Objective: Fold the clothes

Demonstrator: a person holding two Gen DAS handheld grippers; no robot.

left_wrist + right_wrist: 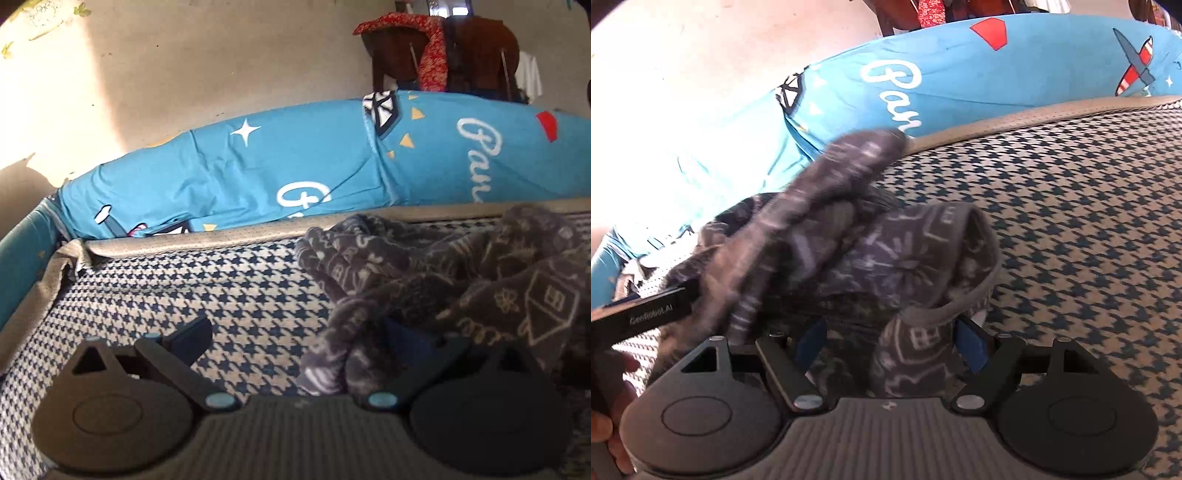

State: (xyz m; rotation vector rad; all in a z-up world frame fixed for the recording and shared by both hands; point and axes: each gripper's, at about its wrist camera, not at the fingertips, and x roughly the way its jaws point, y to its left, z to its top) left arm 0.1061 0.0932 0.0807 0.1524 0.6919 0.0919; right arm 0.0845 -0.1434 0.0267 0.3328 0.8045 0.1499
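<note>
Left wrist view: left gripper (295, 339), jaws wide apart, right finger buried in the crumpled grey patterned garment (461, 280); left finger over bare houndstooth mat (207, 288). Blue printed bedding (258, 173) behind; red cloth (432, 48) on wooden furniture.

Right wrist view: right gripper (890, 336), jaws apart with garment (849, 240) bunched between them, not clamped. Garment lies on mat (1071, 221). Left gripper's black body (646, 310) at left edge, touching the garment.

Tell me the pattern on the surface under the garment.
Blue-and-cream houndstooth on the surface, clearest in the right wrist view.
</note>
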